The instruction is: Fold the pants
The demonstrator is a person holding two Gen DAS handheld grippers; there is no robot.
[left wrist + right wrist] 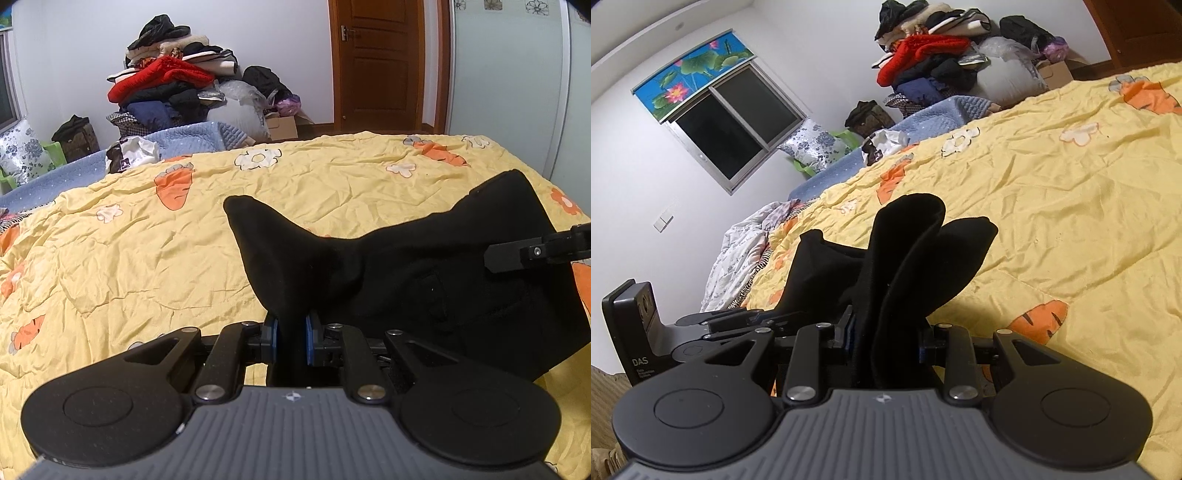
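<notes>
- Yellow quilt (pixel 332 177) printed with carrots and flowers is covering the bed, with a heap of clothes (pixel 166 74) piling up against the far white wall beside a wooden door (pixel 376 62)
- Black pants (pixel 424 266) are hanging in the air just above the quilt, stretched between the two tools rather than lying flat
- Left gripper (pixel 291 341) is pinching a thin bunch of the fabric between its blue pads (pixel 272 341), jaws nearly closed, a pointed corner standing up beyond them
- Right gripper (pixel 886 332) is clamping a thicker bundle, jaws a little wider apart, two rounded lobes of cloth sticking up past the fingers
- In the right view the other tool is showing at near left, level with this one; in the left view the right tool's finger is coming in at the right edge, on the cloth
- Cloth in the right jaws is looking doubled, so at least one fold seems made, though how many I cannot tell
- Still to do, as I judge it: lowering the pants onto the quilt, laying them square, and perhaps folding once more before letting go
</notes>
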